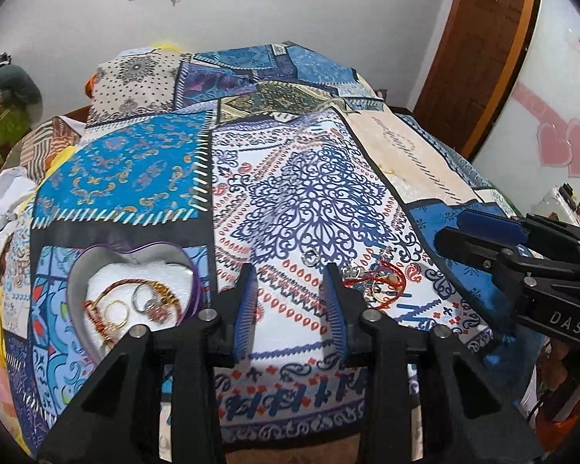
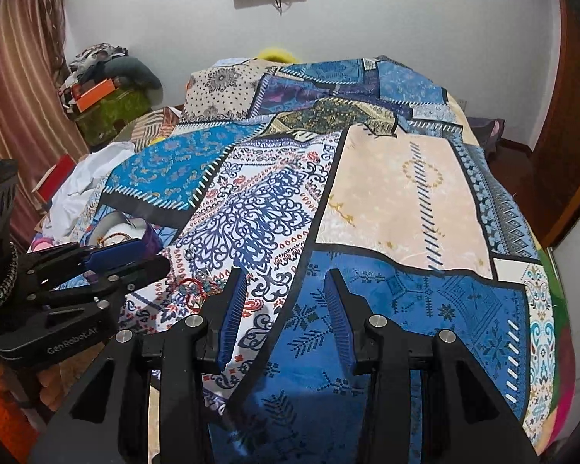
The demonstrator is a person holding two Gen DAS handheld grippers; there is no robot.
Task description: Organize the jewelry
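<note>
Left tool hovers empty beside loose jewelry

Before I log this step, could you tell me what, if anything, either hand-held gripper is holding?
Nothing is held: the left hand-held gripper and right hand-held gripper both stand open with only patterned patchwork bedspread between their fingers.

Right gripper hanging open and empty over a patchwork bedspread, left gripper reaching in from the left, heart tin sitting behind it, red bracelets lying near.
</note>
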